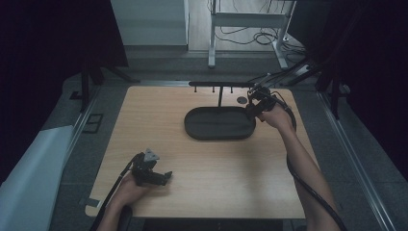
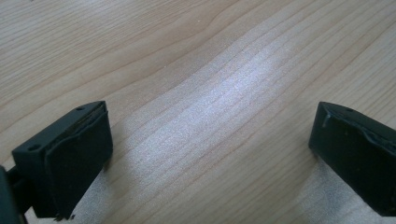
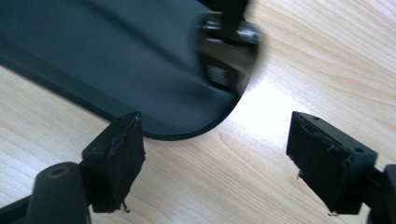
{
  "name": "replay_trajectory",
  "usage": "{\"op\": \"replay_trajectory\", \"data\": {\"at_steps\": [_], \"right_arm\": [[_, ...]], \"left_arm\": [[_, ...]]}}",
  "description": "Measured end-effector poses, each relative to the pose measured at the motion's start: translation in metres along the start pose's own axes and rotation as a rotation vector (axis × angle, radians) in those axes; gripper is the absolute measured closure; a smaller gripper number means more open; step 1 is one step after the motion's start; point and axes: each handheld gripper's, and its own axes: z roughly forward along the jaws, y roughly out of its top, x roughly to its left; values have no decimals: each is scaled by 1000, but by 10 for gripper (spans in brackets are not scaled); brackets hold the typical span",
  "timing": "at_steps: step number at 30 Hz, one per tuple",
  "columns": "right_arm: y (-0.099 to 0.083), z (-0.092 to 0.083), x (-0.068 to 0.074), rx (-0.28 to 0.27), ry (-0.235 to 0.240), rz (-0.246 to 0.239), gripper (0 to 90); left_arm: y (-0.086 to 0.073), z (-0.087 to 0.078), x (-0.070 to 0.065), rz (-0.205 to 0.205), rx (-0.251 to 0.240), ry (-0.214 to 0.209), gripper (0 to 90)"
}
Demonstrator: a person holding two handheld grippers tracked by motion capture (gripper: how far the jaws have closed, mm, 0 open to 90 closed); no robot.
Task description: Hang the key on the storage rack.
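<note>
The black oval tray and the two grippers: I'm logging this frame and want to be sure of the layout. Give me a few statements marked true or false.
1. The black oval tray lies on the wooden table. True.
2. The left gripper is shut on the tray. False: it is open over bare wood near the table's front edge, far from the tray.
3. The right gripper is open at the tray's right end. True.
4. The tray holds several items. False: its visible inside looks bare.
5. A black rack with a horizontal bar stands at the far side of the tray. True.
</note>
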Motion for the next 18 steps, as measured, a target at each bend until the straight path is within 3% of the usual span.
{"op": "replay_trajectory", "data": {"at_steps": [9,18], "right_arm": [[-10,-5,3,-24,20,-9,132],[-22,-5,7,-14,24,-35,129]], "left_arm": [[0,0,0,-3,0,0,0],[0,0,0,-1,-2,1,0]]}}
